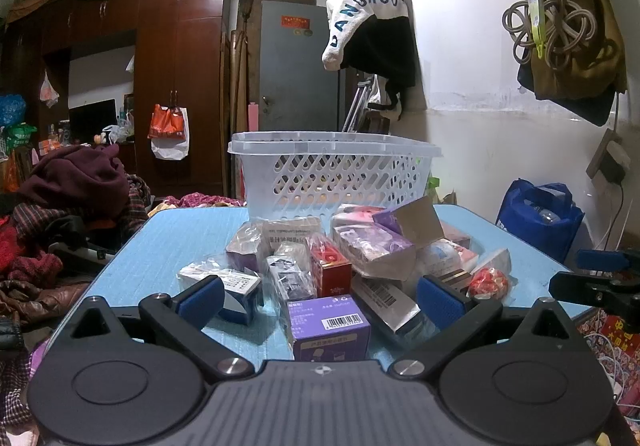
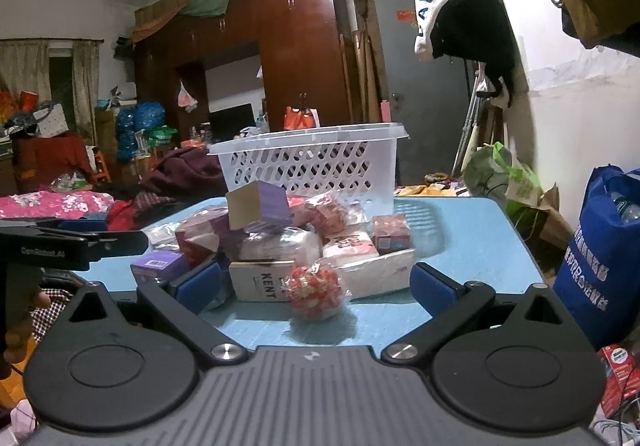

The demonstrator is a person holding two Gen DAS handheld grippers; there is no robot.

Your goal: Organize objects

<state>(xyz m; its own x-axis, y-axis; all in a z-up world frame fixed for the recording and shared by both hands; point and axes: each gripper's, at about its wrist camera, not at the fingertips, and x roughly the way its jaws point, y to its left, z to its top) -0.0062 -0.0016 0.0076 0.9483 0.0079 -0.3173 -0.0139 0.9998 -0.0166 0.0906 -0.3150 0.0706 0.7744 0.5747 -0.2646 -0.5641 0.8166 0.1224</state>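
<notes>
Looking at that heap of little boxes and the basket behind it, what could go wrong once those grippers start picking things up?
The purple box with the open flap sits tilted on top of the pile, so pulling a neighbour out may topple it. The wrapped red-and-white ball lies loose near the table's front edge and could roll off if nudged. The right gripper and left gripper are both open and close together, so they might bump.

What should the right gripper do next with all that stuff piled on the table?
Probably ease forward and close on the red-and-white ball. It lies nearest, between the open fingers of the right gripper, apart from the pile, and the basket behind looks empty.
</notes>
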